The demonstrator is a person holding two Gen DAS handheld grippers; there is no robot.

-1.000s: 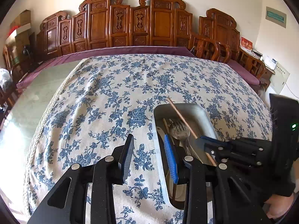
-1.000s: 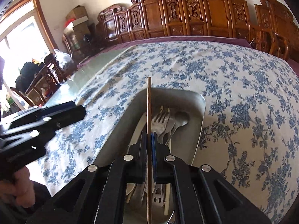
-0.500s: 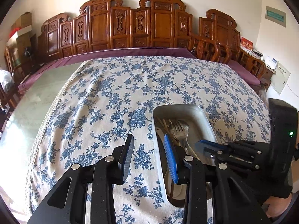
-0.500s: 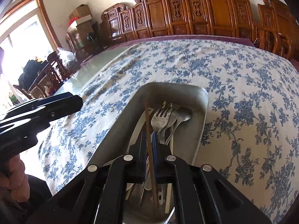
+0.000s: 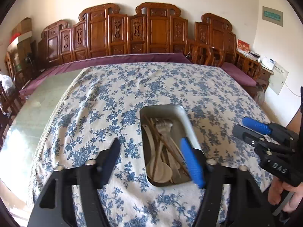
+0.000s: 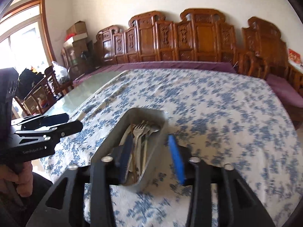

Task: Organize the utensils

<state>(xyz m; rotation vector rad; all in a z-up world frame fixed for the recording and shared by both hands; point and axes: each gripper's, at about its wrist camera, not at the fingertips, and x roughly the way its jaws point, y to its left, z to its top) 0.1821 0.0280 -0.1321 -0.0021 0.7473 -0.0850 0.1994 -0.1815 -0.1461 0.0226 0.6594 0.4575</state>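
Tongs, left (image 5: 151, 158) and right (image 6: 151, 157), both gape wide, empty, above the utensil tray (image 5: 186, 121).

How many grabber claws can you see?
2. The left gripper hangs open over the cloth and the metal tray. The right gripper, also open, straddles the tray's right wall.

A blue-flowered tablecloth (image 5: 117, 94) covered the table, bare glass (image 5: 39, 109) along its left edge. Carved wooden chairs (image 5: 157, 32) lined the far wall; cardboard boxes (image 6: 76, 36) stood in the corner.
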